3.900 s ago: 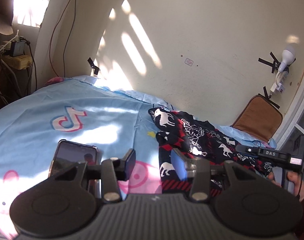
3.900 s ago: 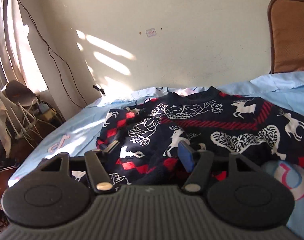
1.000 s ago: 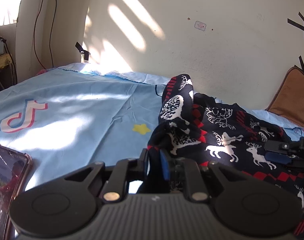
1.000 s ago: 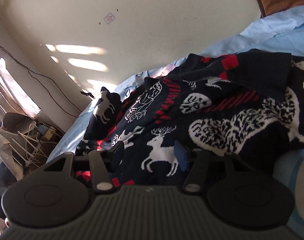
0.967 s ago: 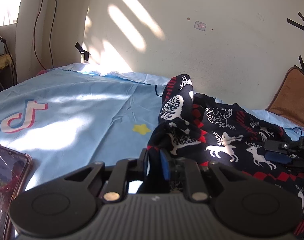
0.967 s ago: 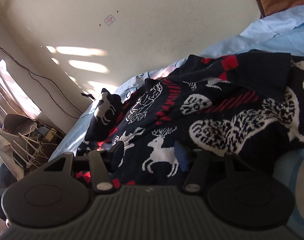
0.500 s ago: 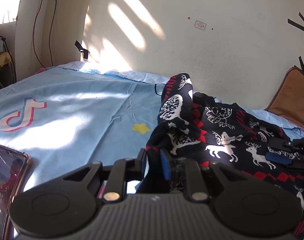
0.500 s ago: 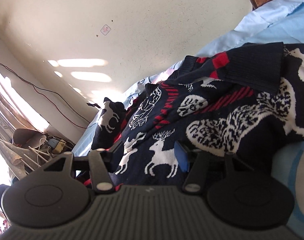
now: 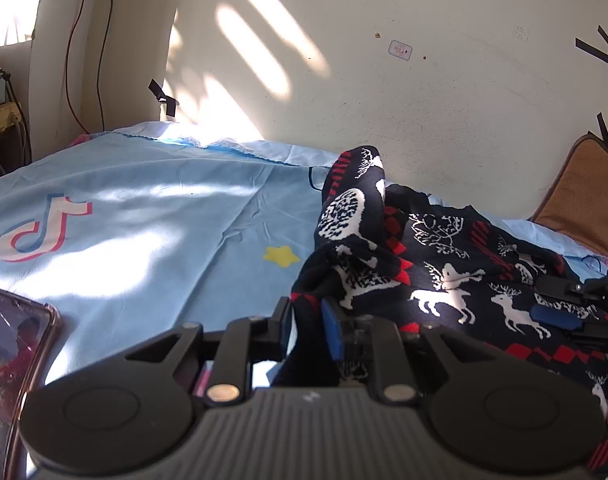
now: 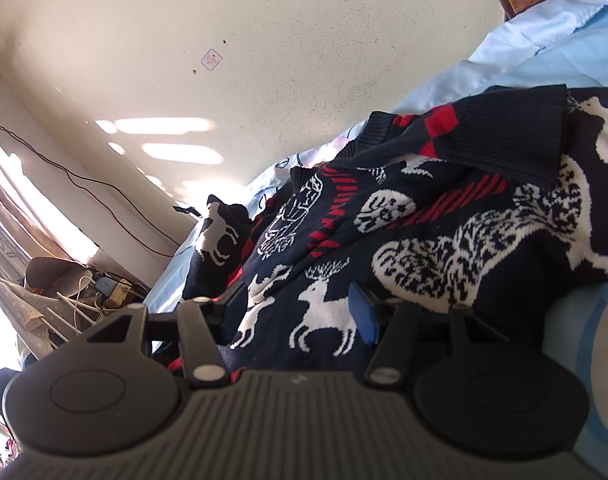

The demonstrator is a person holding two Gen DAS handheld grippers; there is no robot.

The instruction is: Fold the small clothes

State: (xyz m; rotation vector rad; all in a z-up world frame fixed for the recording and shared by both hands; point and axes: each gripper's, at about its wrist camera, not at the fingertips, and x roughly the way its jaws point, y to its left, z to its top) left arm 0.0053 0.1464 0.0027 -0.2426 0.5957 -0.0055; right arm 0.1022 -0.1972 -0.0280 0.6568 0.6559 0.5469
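The dark sweater [image 9: 444, 276], navy knit with white reindeer and red bands, lies bunched on the light blue bedsheet [image 9: 151, 216], heaped toward the right side of the bed and close to the wall. One fold of it rises in a hump at its left edge, and from that hump a strip of cloth runs down between the fingers of my left gripper [image 9: 307, 330]. My left jaws sit narrow, with the fabric filling the slot between the blue pad and the black one; I hold that edge pinched. In my right camera the sweater [image 10: 424, 240] spreads wide, with a ribbed cuff folded over on top at the upper right. My right gripper [image 10: 299, 312] hangs with its jaws standing well apart over the reindeer pattern, the knit lying between and beneath the fingers, and the pads do not press on it. From the left view I see that same right gripper [image 9: 560, 308] low over the sweater at the right edge. A phone [image 9: 11, 364] lies on the sheet at the lower left, apart from the sweater. A brown cushion [image 9: 580, 200] leans against the wall [image 9: 424, 100] at the far right.
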